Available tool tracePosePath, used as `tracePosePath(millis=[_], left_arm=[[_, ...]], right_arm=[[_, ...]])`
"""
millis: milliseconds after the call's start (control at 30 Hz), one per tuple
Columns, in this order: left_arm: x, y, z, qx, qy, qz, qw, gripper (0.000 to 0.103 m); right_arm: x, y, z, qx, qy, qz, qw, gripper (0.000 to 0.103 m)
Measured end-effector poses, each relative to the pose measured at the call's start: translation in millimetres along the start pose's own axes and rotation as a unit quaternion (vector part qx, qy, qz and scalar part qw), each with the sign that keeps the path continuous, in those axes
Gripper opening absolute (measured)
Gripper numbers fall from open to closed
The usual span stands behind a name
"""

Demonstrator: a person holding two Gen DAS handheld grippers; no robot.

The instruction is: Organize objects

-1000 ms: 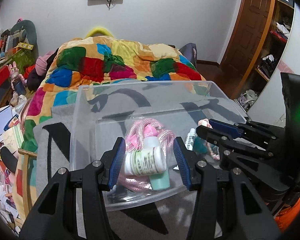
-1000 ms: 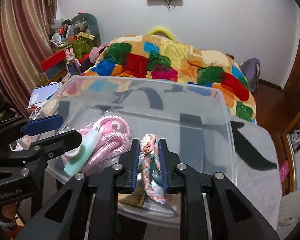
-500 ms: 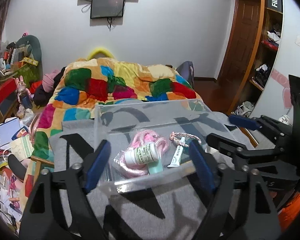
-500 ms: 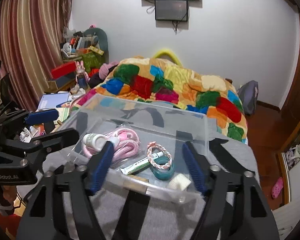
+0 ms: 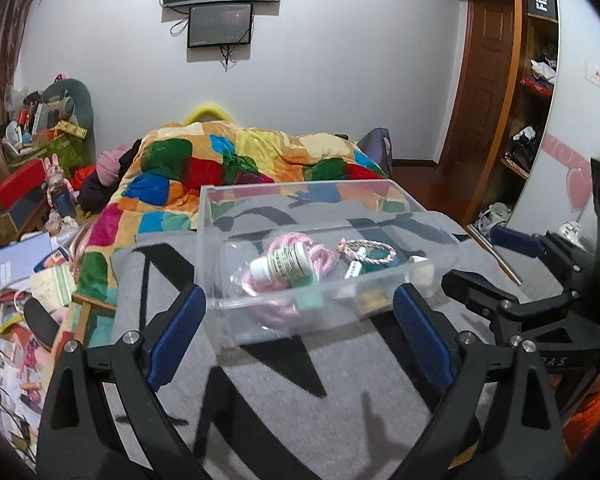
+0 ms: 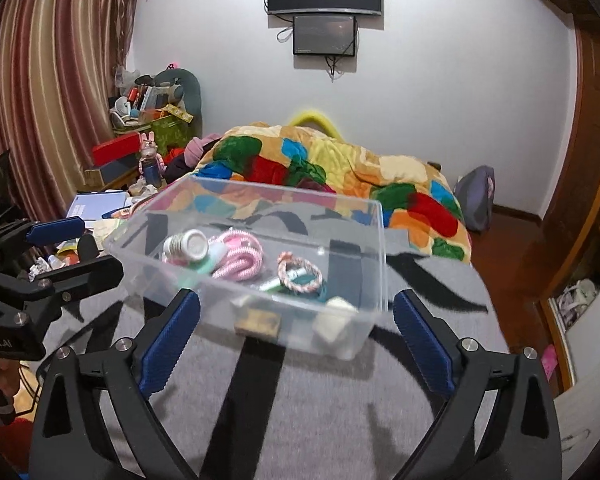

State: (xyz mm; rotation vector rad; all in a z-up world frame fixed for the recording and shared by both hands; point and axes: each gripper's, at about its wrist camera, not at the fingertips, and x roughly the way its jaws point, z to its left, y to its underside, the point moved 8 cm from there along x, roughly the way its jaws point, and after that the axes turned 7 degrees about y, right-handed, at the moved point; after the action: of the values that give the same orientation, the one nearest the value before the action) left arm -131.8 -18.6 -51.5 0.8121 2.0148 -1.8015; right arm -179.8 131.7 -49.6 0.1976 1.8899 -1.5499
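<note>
A clear plastic bin (image 5: 220, 240) (image 6: 379, 264) stands on a grey and black blanket (image 5: 300, 392). In it lie a white bottle with a green label (image 5: 284, 265) (image 6: 188, 245), a pink rope (image 5: 319, 254) (image 6: 238, 258), a braided bracelet (image 5: 365, 249) (image 6: 300, 272), a small tube (image 5: 353, 269) and a teal roll (image 6: 319, 286). My left gripper (image 5: 300, 334) is open and empty, pulled back in front of the bin. My right gripper (image 6: 296, 330) is open and empty, also just before the bin. Each gripper shows in the other's view (image 5: 511, 264) (image 6: 56, 252).
A bed with a colourful quilt (image 5: 236, 168) lies behind the bin. Cluttered books and boxes (image 5: 24, 264) fill the floor at the left. A wooden door and shelves (image 5: 531, 100) stand at the right. Screens (image 6: 323, 12) hang on the far wall.
My left gripper let go of the white bottle and my right gripper let go of the bracelet; both opened wide and drew back out of the bin.
</note>
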Motion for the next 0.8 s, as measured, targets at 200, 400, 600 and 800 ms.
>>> tracePosePath(millis=[200,400,600,800], left_arm=[[3.6,14.9,1.2,-0.018,0.000,0.008,0.9998,0.096],[9.0,24.3,-2.1,-0.018,-0.001,0.019,0.9997,0.096],[7.1,22.6,-4.7,-0.014,-0.001,0.014,0.9998,0.096],[7.1,22.4,-4.7,-0.014,-0.002,0.015,0.9998,0.096]], right_arm=[[-4.1,8.8,-5.8,0.014,-0.004,0.005,1.000,0.097],[-4.4,15.5,-0.9,0.009,-0.012,0.008,1.000,0.097],[-3.2,17.8,-0.6,0.014,-0.013,0.011,1.000,0.097],[-3.4,20.4,0.1,0.016,-0.017,0.013,1.000,0.097]])
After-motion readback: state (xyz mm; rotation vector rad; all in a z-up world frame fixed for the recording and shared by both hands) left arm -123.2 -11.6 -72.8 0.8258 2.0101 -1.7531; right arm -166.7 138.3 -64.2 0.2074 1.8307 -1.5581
